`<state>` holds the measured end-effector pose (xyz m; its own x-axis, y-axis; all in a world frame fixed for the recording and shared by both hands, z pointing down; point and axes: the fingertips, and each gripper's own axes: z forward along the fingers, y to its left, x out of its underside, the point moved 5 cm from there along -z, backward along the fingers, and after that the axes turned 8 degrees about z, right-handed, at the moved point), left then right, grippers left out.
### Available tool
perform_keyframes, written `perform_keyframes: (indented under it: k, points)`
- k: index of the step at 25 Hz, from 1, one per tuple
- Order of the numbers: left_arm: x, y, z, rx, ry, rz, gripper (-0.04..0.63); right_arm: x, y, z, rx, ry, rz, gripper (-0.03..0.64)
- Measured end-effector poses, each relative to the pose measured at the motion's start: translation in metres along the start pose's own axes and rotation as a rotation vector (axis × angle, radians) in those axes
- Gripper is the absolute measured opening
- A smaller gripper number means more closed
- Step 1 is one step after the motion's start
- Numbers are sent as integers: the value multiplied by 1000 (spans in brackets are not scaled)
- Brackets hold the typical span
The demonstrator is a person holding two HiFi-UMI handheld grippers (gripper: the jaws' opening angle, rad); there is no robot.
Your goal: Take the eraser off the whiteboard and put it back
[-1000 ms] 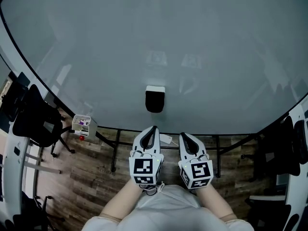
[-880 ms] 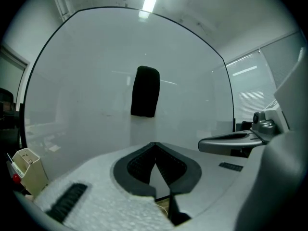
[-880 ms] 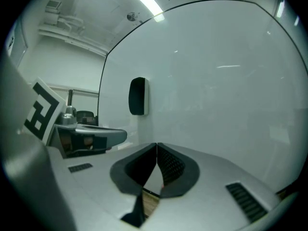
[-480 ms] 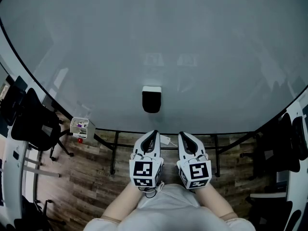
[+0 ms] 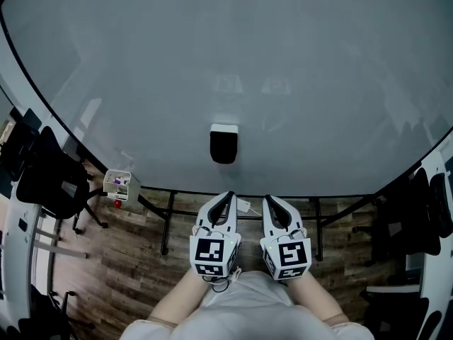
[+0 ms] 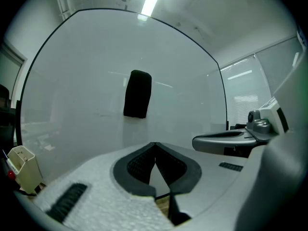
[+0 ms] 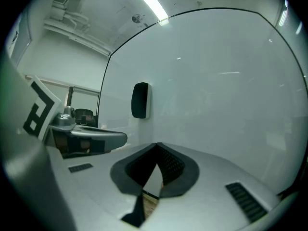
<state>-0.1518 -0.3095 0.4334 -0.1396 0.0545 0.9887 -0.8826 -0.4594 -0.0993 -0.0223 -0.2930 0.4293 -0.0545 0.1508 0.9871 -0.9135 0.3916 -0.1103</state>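
Observation:
A black eraser [image 5: 224, 145] with a white upper edge sticks to the large whiteboard [image 5: 226, 62]. In the left gripper view the eraser [image 6: 137, 94] hangs above and slightly left of the jaws. The right gripper view has the eraser [image 7: 140, 100] up and to the left. My left gripper [image 5: 225, 194] and right gripper [image 5: 272, 200] are side by side below the board's lower edge, both shut with nothing between their tips. Neither touches the eraser or the board.
A small marker holder [image 5: 119, 183] with pens hangs at the board's lower left. The board's black stand legs [image 5: 168, 222] rest on a wooden floor. Black office chairs [image 5: 49, 172] stand at the left, more dark chairs [image 5: 417, 222] at the right.

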Motion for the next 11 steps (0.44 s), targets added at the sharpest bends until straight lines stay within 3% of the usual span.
perform_keyframes:
  k: [11]
  points:
    - [-2, 1, 0, -14, -19, 5, 17, 0, 3, 1, -27, 24, -22, 28]
